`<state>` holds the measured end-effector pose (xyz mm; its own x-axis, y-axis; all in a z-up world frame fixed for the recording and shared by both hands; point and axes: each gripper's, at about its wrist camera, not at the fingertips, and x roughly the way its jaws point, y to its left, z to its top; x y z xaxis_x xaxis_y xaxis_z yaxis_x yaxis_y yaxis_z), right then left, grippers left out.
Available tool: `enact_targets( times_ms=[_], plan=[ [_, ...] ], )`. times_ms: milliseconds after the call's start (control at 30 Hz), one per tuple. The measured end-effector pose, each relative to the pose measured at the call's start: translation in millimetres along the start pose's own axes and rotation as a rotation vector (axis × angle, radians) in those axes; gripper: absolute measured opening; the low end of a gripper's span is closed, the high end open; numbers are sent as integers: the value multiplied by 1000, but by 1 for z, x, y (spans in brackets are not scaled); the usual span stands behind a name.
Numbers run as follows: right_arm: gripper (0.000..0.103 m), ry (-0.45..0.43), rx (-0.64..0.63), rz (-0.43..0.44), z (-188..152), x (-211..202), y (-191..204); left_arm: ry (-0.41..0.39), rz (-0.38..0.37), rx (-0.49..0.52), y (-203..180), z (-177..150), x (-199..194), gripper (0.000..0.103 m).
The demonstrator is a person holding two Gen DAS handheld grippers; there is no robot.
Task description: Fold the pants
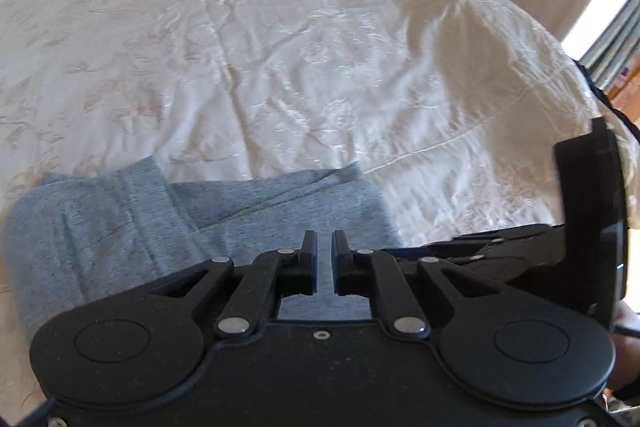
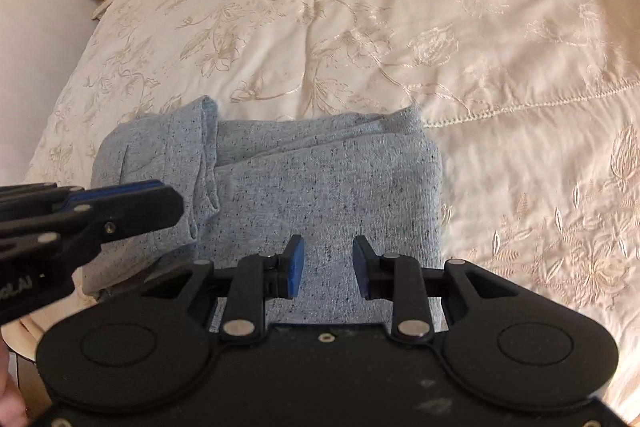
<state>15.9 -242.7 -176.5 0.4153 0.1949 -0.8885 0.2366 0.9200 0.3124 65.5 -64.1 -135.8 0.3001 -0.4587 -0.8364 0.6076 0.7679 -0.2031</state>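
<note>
Spread wide underneath: cream embroidered bedspread [image 2: 400, 27]. Lying on bedspread's near edge: grey pants [image 2: 312, 179], folded into a compact bundle. Hovering above pants: right gripper [image 2: 328, 267], released, gap wide, grasping nothing; left gripper [image 1: 324, 259], nearly clenched, narrow gap, nothing between.

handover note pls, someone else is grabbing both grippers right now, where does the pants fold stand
Left gripper: fingers nearly shut with a narrow gap, nothing held, over the pants.
Right gripper: open, empty, over the near part of the pants.
Grey pants: on the cream bedspread near its edge, already folded into a compact stack, one folded end lapping over at the left.
Done: the main folds.
Left: probably just flatten the overlapping end and square the edges, or one more fold if a smaller bundle is wanted.
</note>
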Motion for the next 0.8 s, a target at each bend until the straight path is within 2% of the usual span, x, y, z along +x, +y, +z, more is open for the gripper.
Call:
enact_targets(
  times_ms=[200, 267, 333, 533, 667, 800],
  plan=[
    [31, 3, -87, 91, 27, 20, 32, 37, 283, -182, 66, -5, -1, 22],
    [31, 11, -117, 111, 33, 26, 48, 55, 359, -258, 92, -9, -1, 22],
    [31, 19, -139, 128, 40, 34, 64, 62, 400, -330, 116, -13, -1, 21],
    [32, 46, -186, 142, 54, 60, 104, 126, 406, -411, 159, -23, 18, 21],
    [33, 72, -212, 111, 58, 78, 117, 201, 364, -401, 173, -31, 40, 21],
    [33, 116, -206, 88, 64, 98, 116, 212, 324, -408, 181, -34, 45, 21]
  ],
)
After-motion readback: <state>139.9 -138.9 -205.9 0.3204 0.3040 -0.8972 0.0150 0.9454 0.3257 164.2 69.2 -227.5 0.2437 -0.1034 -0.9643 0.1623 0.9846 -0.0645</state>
